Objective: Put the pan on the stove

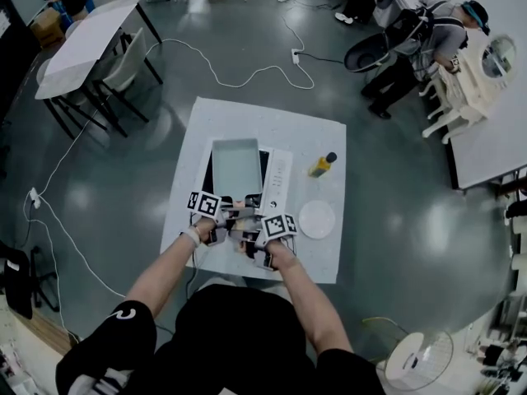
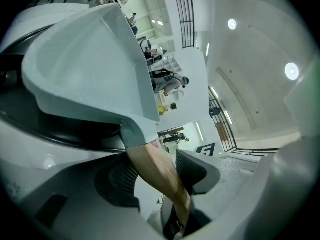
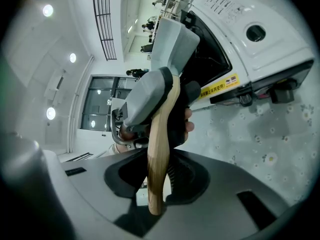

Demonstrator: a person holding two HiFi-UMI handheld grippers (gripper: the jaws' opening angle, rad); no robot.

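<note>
– Pan [image 1: 235,164] first: where is it?
– Over the stove [image 1: 279,179], above its black glass top and left of the stove's white control strip. It is a square grey pan with high walls. I cannot tell whether its bottom touches the glass. In the left gripper view the pan [image 2: 85,69] stands tilted over the dark top.
– What holds it?
– Both tools, on the wooden handle [image 1: 240,212], which sticks out past the stove's near edge toward the person. The left tool [image 1: 230,214] grips the handle closer to the stove. The right tool [image 1: 249,225] grips it further from the stove, at the end.
– Are the jaws pressed on it?
– Yes. In the left gripper view the left tool [image 2: 159,173] has the handle [image 2: 145,156] running slantwise between its ribbed pads, both against the wood. In the right gripper view the right tool [image 3: 156,176] is clamped on the end of the handle [image 3: 161,134], the wood upright between its pads. The pan [image 3: 175,39] lies beyond it, over the stove [image 3: 250,34].
– Anything else near the stove?
– A yellow bottle [image 1: 322,164] with a dark cap stands just right of the stove. A white plate [image 1: 317,219] lies right of the stove's near corner. Everything sits on the desk [image 1: 272,126], which is covered by a white flowered cloth [image 3: 280,154].
</note>
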